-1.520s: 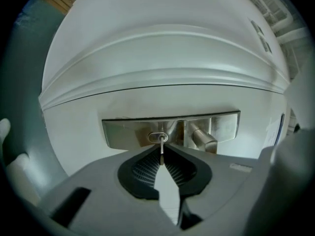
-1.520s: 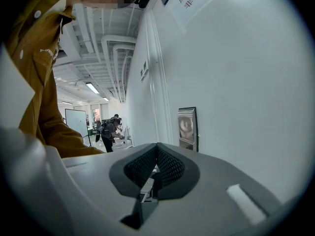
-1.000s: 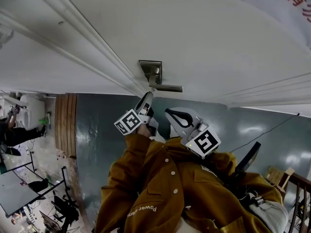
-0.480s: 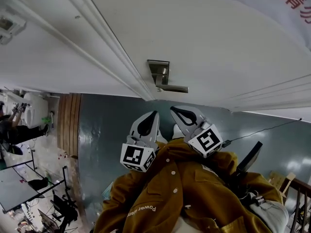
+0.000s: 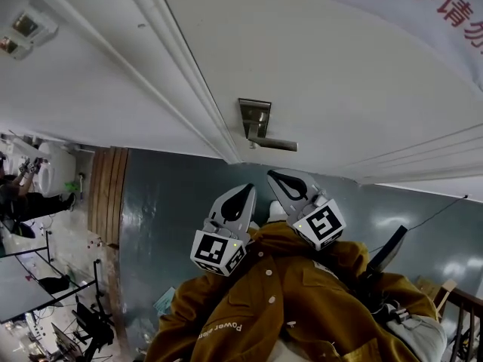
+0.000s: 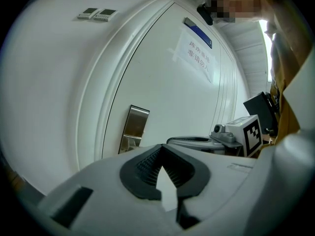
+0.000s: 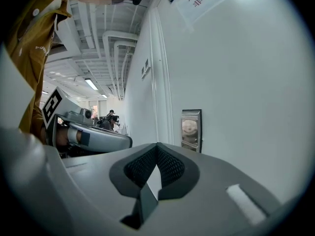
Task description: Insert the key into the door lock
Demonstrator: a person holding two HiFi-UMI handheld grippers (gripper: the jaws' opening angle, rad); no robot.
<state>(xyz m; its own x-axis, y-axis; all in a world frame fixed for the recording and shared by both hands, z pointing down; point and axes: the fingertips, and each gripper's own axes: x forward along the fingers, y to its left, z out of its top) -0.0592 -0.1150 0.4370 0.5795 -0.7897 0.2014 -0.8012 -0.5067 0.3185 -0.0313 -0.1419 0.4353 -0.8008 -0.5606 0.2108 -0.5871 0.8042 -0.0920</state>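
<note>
Ahead of your right hand-held gripper (image 5: 278,178), beyond its tip and apart from it, the door lock (image 5: 255,118) shows as a steel plate on the white door (image 5: 339,59). Its lever handle (image 5: 273,143) juts sideways from the plate's lower part, in line with that gripper's tip. Your left hand-held gripper (image 5: 243,194) sits just beside the right one, a little farther back from the lock and close against your mustard jacket (image 5: 256,300). Both hand-held grippers are clenched, pads meeting at the tips with nothing gripped.
</note>
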